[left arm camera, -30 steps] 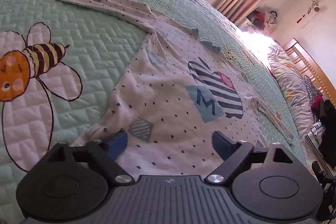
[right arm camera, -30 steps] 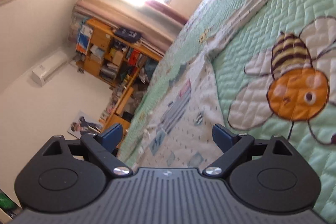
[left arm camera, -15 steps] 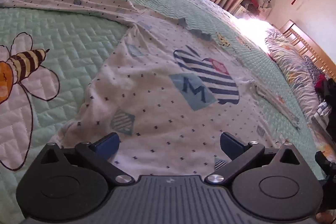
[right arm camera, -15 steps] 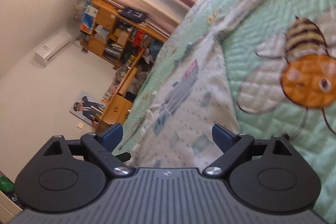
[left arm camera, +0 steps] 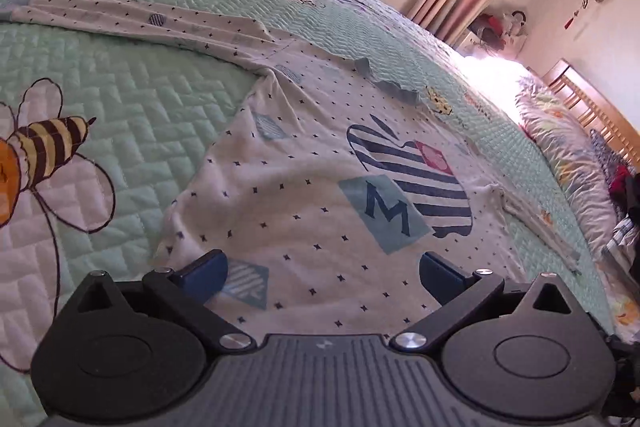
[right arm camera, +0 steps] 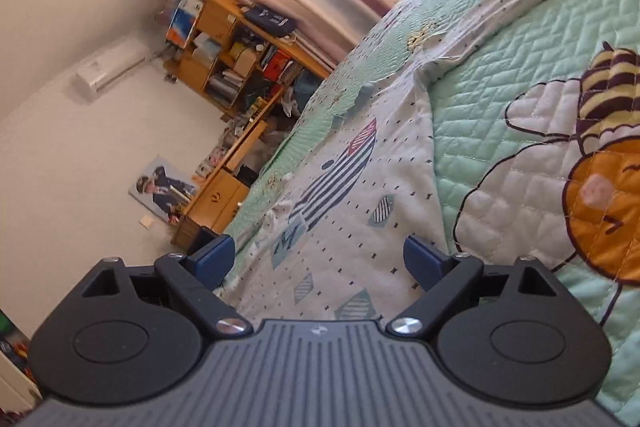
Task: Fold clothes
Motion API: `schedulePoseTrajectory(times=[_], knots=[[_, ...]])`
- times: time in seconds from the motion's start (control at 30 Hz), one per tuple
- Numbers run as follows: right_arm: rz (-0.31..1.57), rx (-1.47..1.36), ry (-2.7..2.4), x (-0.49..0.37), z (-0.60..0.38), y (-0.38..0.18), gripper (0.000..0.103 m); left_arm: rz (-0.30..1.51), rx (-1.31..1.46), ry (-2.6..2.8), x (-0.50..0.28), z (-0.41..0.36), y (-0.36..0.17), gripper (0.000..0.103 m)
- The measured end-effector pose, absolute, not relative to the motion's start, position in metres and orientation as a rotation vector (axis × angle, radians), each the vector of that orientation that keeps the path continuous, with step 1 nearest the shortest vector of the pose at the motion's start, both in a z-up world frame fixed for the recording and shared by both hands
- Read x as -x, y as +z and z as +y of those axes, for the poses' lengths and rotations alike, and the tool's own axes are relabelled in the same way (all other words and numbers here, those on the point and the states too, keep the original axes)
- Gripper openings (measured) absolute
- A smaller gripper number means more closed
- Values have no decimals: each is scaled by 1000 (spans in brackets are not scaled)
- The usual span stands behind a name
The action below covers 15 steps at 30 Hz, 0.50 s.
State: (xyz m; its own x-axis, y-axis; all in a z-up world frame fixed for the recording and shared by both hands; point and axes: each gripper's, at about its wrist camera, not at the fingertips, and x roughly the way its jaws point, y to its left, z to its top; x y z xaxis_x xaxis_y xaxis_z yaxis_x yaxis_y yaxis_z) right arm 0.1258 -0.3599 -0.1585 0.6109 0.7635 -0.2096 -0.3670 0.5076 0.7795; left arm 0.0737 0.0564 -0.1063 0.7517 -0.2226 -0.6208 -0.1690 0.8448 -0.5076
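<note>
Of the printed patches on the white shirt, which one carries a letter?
The light-blue square patch on the shirt, printed with a dark M, overlapping the navy-striped apple shape. The other small patches show only diagonal stripes, and the red one has no letter.

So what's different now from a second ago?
The right gripper has rolled and come in closer over the shirt. The left gripper has barely shifted. Both are still wide open, holding nothing. The shirt still lies flat on the quilt.

I see the shirt (left arm camera: 304, 195) lying flat on the bed (left arm camera: 120, 99), one sleeve (left arm camera: 132, 21) extending left, pillows (left arm camera: 568, 163) beyond its right side.
</note>
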Motion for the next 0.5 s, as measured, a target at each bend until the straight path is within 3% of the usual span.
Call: schedulePoseTrajectory(times=[0.23, 0.5], knots=[[622, -735, 663, -125, -344, -142, 93, 606, 586, -19, -43, 74, -93, 102], [597, -731, 724, -138, -293, -108, 94, 590, 626, -60, -37, 88, -97, 102]])
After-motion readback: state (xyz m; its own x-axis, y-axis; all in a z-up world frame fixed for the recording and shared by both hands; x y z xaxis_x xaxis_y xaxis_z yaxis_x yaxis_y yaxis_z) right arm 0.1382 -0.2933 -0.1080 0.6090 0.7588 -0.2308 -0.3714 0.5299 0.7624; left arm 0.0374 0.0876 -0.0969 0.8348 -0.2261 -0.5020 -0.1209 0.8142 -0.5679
